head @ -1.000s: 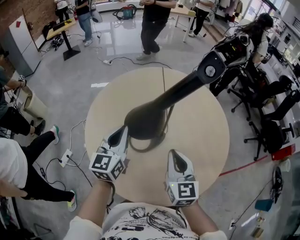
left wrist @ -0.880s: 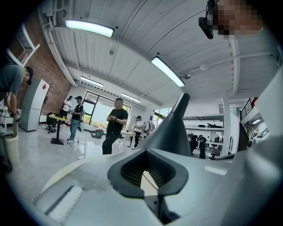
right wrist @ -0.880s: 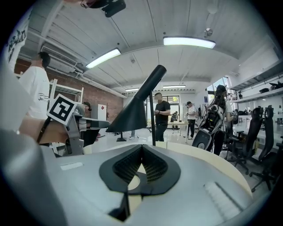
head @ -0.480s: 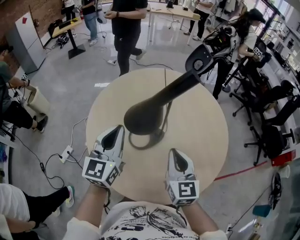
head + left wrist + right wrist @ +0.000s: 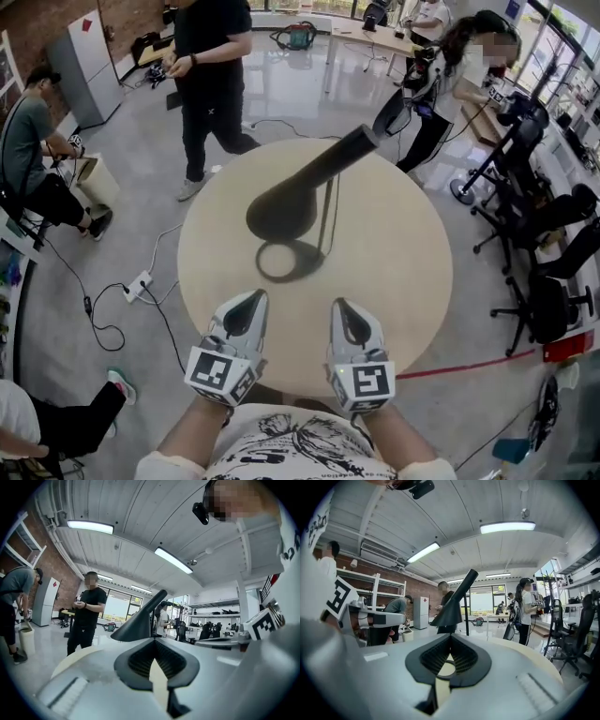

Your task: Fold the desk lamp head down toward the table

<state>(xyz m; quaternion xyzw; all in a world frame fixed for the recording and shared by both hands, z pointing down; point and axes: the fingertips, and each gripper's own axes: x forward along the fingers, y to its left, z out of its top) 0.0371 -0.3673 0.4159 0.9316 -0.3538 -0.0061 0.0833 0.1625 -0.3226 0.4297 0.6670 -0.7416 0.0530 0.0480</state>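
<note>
Both forearms come in from the near edge of the round counter [image 5: 412, 281], side by side, marker cubes toward the body. Left tool [image 5: 250, 300] and right tool [image 5: 342, 306] held low over the near part of the counter, close to each other but apart. Tips point away from the body and lean slightly toward one another.

Left tool: jaws pressed together at the tips, nothing pinched. Right tool: same, jaws together and empty, with only a sliver of counter showing behind the pads.

Desk lamp ahead of both tools, apart from them, untouched. Ring-shaped base [image 5: 286, 261] flat on the counter, ahead of the gap between the tools, a little nearer the left one. Thin upright pole [image 5: 327, 211] just beyond the ring, to its right. Lamp head [image 5: 279, 212] raised off the counter above and beyond the ring, not folded down. Lamp arm [image 5: 330, 159] slants from the head up and away toward the far right.

Person in black [image 5: 211, 75] stands on the floor beyond the far edge of the counter.
</note>
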